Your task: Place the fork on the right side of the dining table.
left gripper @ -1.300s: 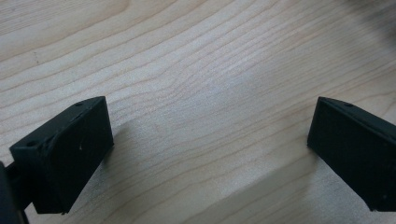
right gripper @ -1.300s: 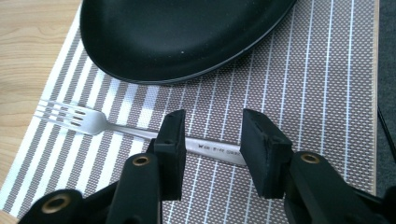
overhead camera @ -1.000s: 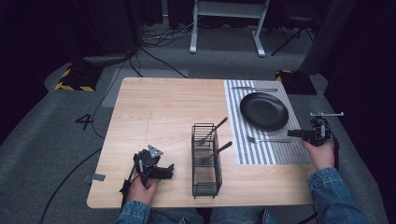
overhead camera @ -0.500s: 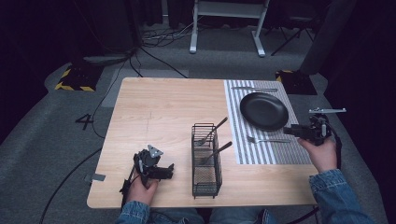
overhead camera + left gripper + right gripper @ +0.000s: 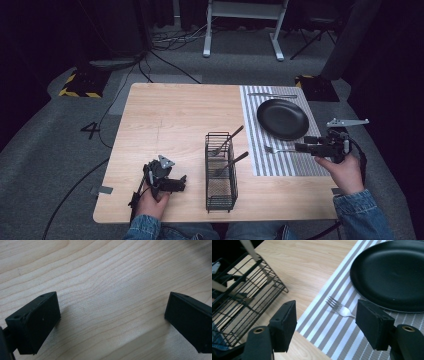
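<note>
A: Fork (image 5: 276, 149) — where does it lie?

B: On the striped placemat (image 5: 280, 161), just in front of the black plate (image 5: 282, 119), tines toward the wire basket (image 5: 220, 189). In the right gripper view the fork (image 5: 339, 308) sits between the two jaws but farther off, not touched by either.

A: And the right hand-held gripper (image 5: 306, 146)?

B: Held at the tabletop's (image 5: 170, 120) right edge, pointing left at the fork's handle end. Its jaws stand wide apart with nothing in them.

A: The left hand-held gripper (image 5: 181, 182)?

B: Near the front left of the tabletop, beside the wire basket. In the left gripper view its jaws are spread wide over bare wood (image 5: 105, 290), holding nothing.

A: What's in the basket?

B: Two utensils with dark handles (image 5: 235, 132) leaning out toward the placemat. A third piece of cutlery (image 5: 272, 95) lies on the placemat beyond the plate; I cannot tell which kind.
</note>
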Available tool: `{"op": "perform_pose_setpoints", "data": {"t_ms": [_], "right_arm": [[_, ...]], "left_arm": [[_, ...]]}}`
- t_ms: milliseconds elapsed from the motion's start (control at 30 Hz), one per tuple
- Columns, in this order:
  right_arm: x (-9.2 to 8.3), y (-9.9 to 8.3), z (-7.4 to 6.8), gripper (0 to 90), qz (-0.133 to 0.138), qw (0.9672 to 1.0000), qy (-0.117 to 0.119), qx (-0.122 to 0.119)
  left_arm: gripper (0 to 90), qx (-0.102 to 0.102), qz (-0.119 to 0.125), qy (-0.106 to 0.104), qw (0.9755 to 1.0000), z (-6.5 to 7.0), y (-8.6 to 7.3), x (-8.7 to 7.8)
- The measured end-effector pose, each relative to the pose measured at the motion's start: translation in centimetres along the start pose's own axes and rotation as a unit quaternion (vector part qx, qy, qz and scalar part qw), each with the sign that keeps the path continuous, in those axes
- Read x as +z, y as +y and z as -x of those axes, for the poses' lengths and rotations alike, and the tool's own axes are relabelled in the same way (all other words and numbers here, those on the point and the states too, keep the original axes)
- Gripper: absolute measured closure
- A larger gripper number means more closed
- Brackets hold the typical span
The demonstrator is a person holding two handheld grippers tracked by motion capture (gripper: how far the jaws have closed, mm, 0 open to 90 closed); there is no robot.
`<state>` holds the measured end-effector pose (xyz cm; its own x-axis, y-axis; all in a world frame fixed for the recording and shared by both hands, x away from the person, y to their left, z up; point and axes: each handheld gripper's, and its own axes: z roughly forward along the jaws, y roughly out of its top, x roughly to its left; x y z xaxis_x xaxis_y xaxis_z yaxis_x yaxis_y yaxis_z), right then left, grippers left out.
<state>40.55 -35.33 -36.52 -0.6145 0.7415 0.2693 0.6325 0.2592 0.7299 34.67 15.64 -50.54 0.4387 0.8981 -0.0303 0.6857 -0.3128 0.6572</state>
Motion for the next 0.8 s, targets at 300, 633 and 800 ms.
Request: {"op": "perform_pose_setpoints", "data": {"t_ms": [300,633,800], "right_arm": [[-0.9,-1.8,-3.6,32.2,0.018,0.9996,0.020,-0.010],[-1.2,-3.4,-5.5,32.3,0.034,0.9984,0.041,-0.021],[-0.6,-4.2,-6.0,33.1,0.037,0.9975,0.047,-0.036]], "left_arm": [[0.2,0.000,0.000,0.000,1.0000,0.0,0.0,0.0],[0.2,0.000,0.000,0.000,1.0000,0.0,0.0,0.0],[0.2,0.000,0.000,0.000,1.0000,0.0,0.0,0.0]]}}
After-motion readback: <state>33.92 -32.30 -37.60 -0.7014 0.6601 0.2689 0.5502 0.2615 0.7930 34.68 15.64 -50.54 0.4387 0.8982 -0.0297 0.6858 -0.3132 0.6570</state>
